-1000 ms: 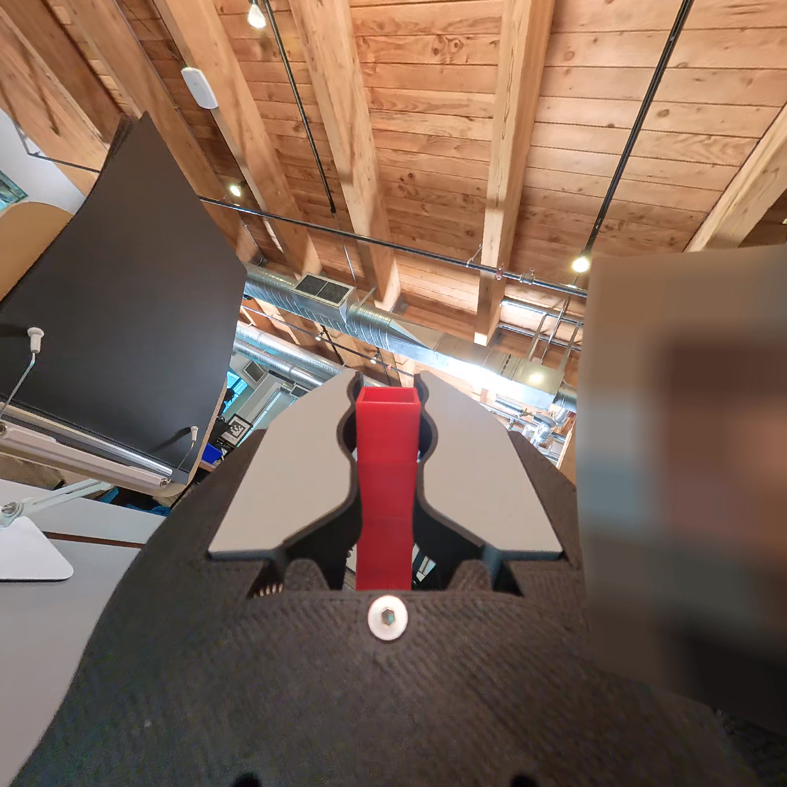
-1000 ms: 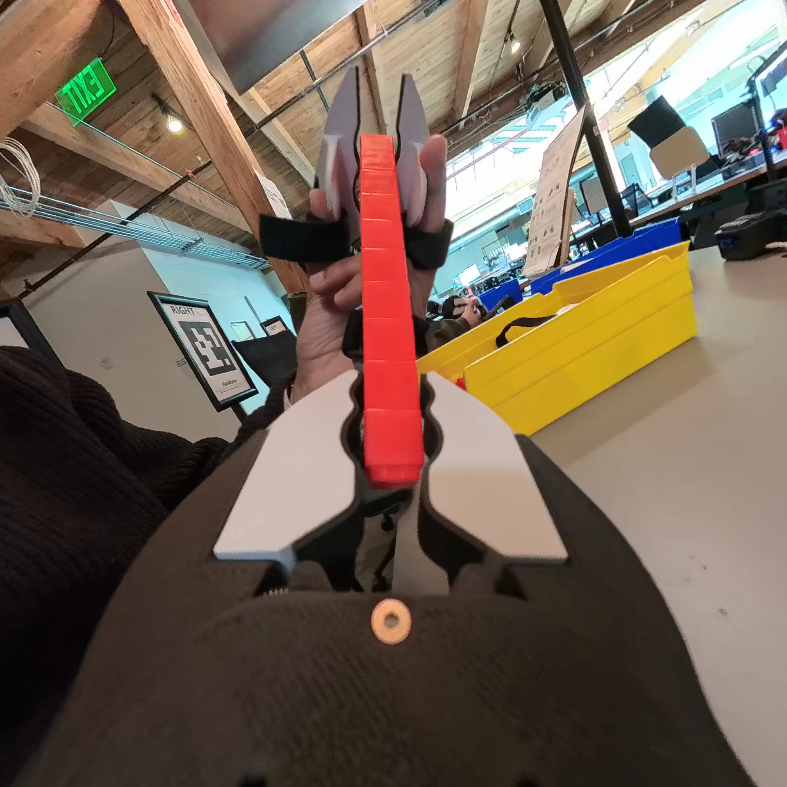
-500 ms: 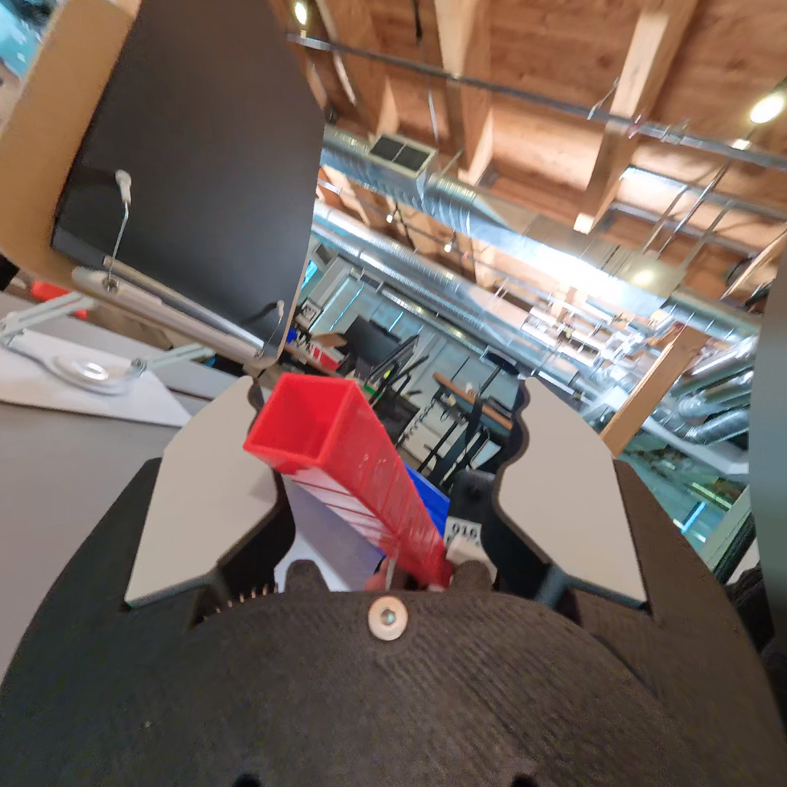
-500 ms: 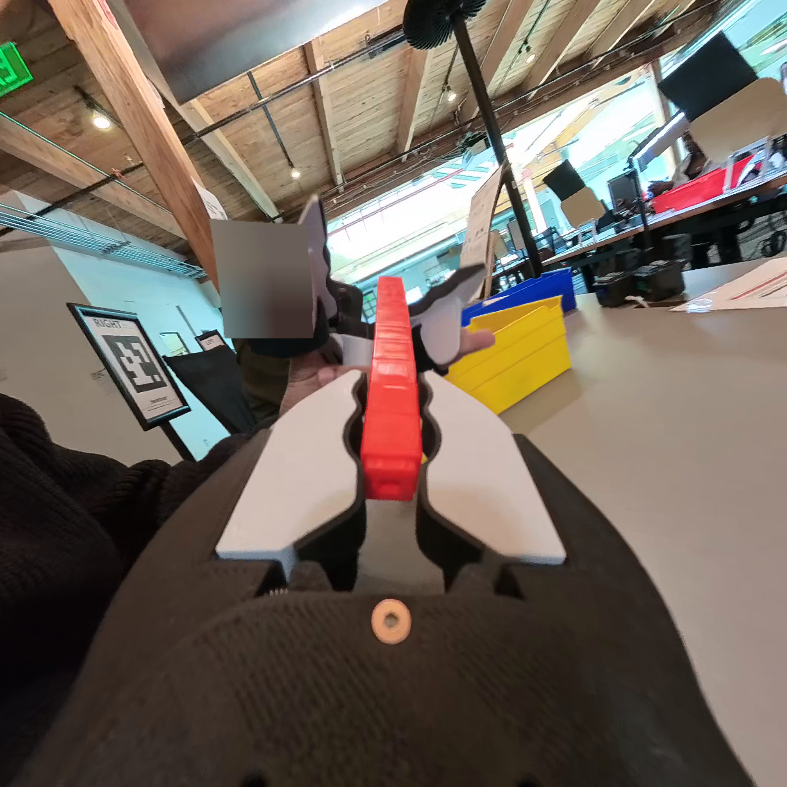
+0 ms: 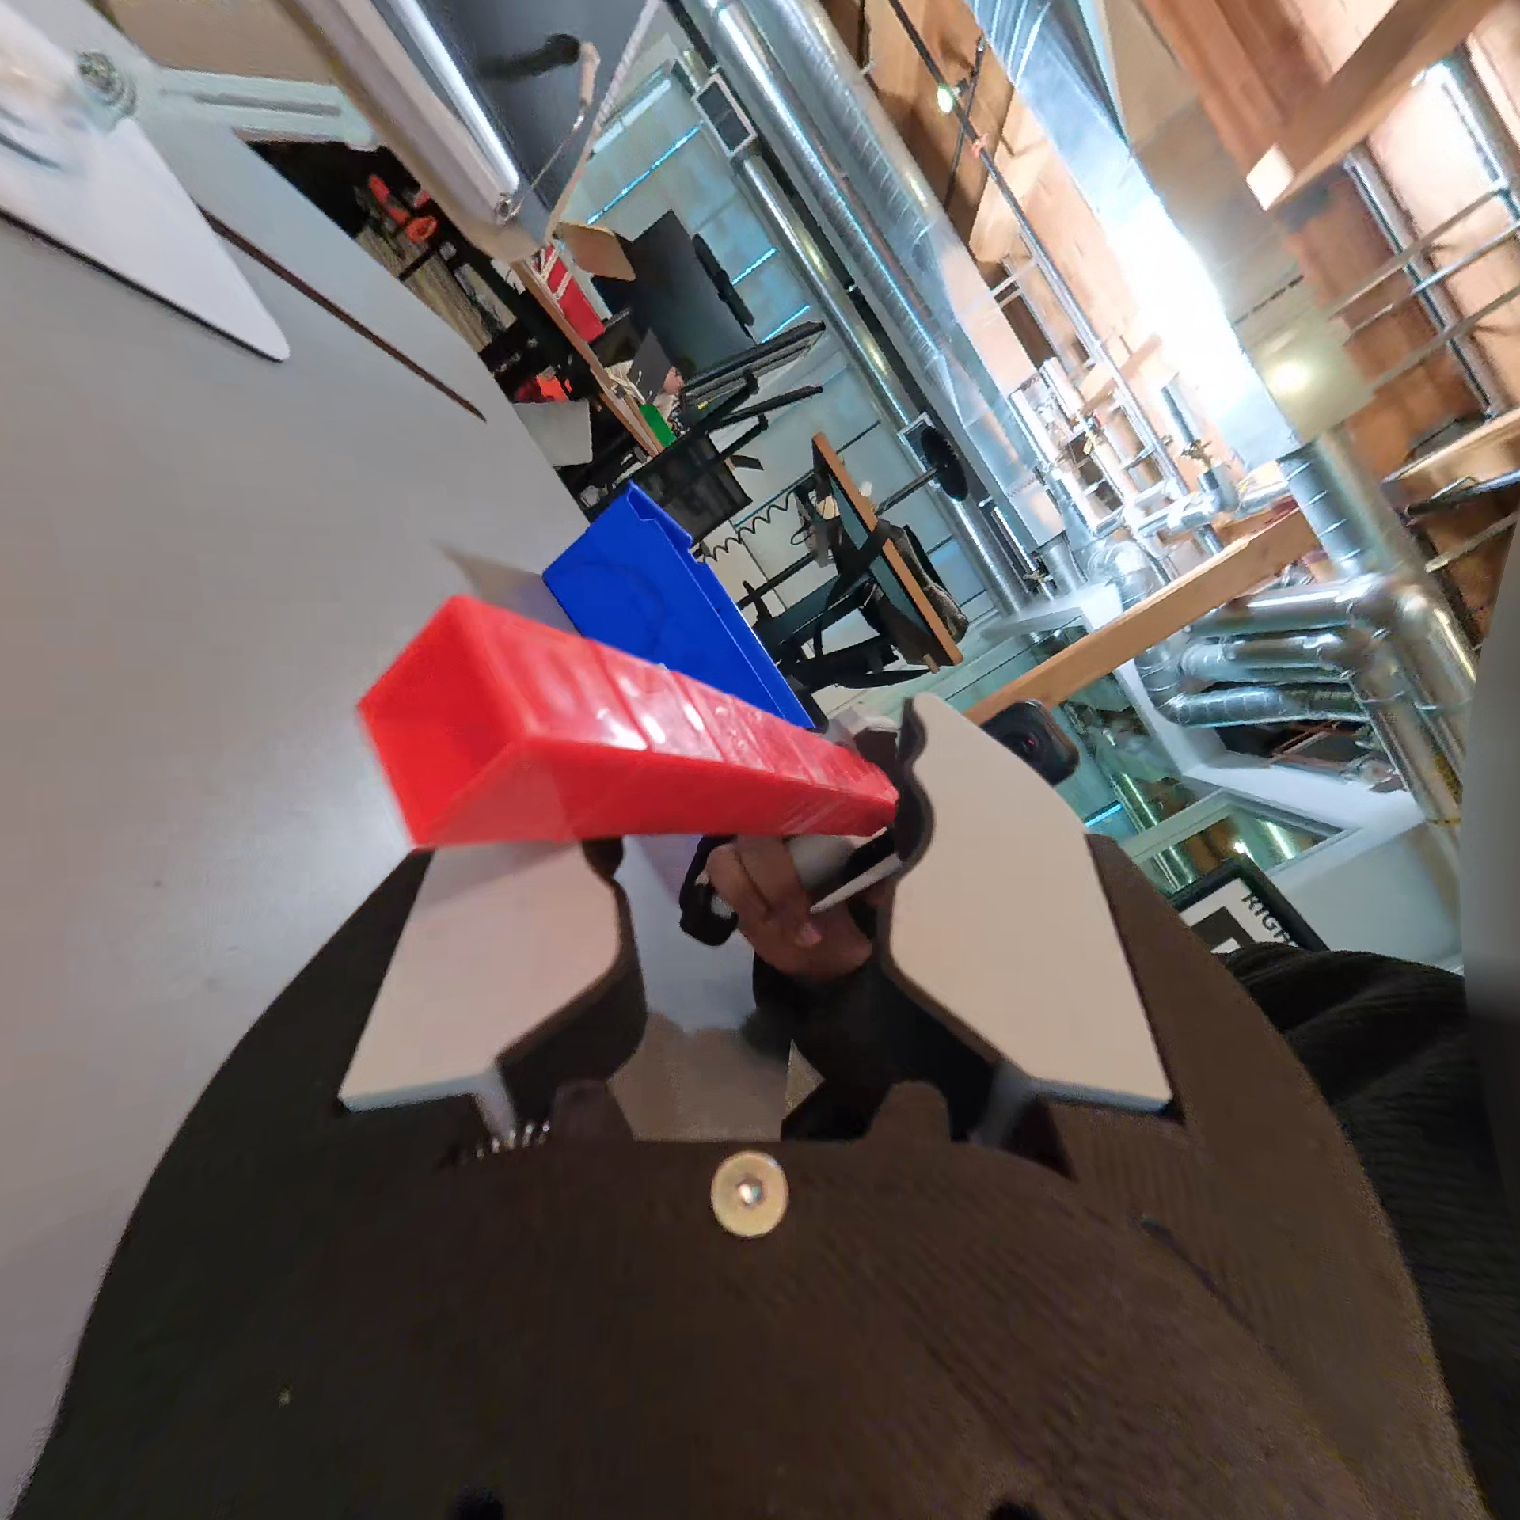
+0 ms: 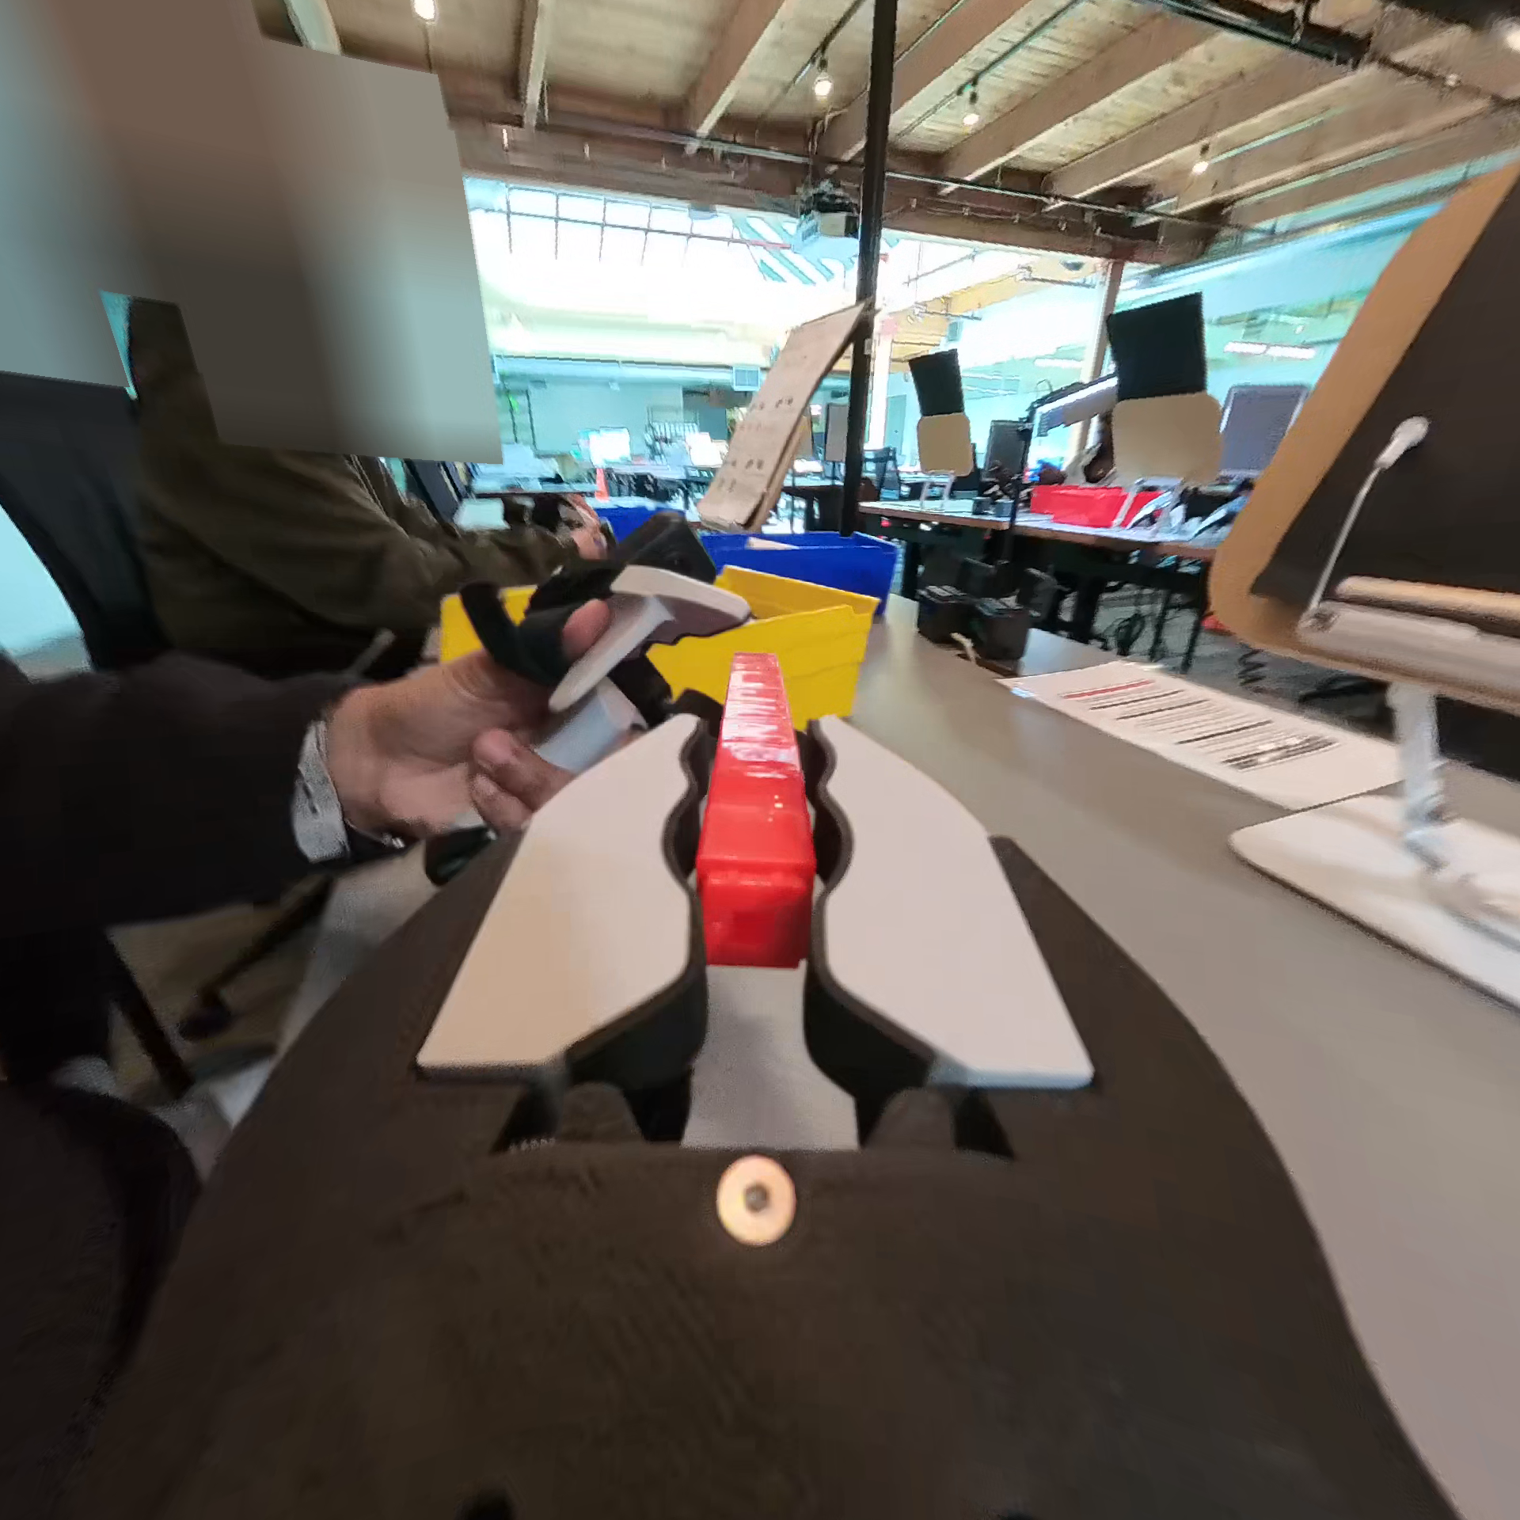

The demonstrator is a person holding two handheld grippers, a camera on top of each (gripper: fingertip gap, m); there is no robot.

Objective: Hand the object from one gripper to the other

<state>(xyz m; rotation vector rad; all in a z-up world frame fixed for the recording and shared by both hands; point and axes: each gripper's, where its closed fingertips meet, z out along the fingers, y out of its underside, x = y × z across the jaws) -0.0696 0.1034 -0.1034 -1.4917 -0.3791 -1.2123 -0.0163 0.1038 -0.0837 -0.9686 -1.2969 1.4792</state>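
The object is a long red bar of joined cubes [image 6: 753, 831]. My right gripper [image 6: 757, 724] is shut on its near end, and the bar points forward, level above the grey table [image 6: 1151, 1028]. My left gripper [image 6: 658, 658] is open and empty, held in a hand left of the bar and apart from it. In the left wrist view the red bar [image 5: 592, 740] crosses in front of my open left gripper [image 5: 699, 781] and hides its left fingertip. The hand [image 5: 790, 929] that holds the right gripper shows behind it.
A yellow bin [image 6: 790, 650] and a blue bin [image 6: 814, 559] stand beyond the bar; the blue bin also shows in the left wrist view [image 5: 658, 609]. A printed sheet [image 6: 1193, 724] and a white stand base [image 6: 1382, 872] lie at the right. A seated person [image 6: 312, 543] is behind. Spacing between my two grippers at the tips: around 6 cm.
My left gripper opened, let go of the red bar and drew away to the side. My right gripper kept the bar and tilted it down from upright to level.
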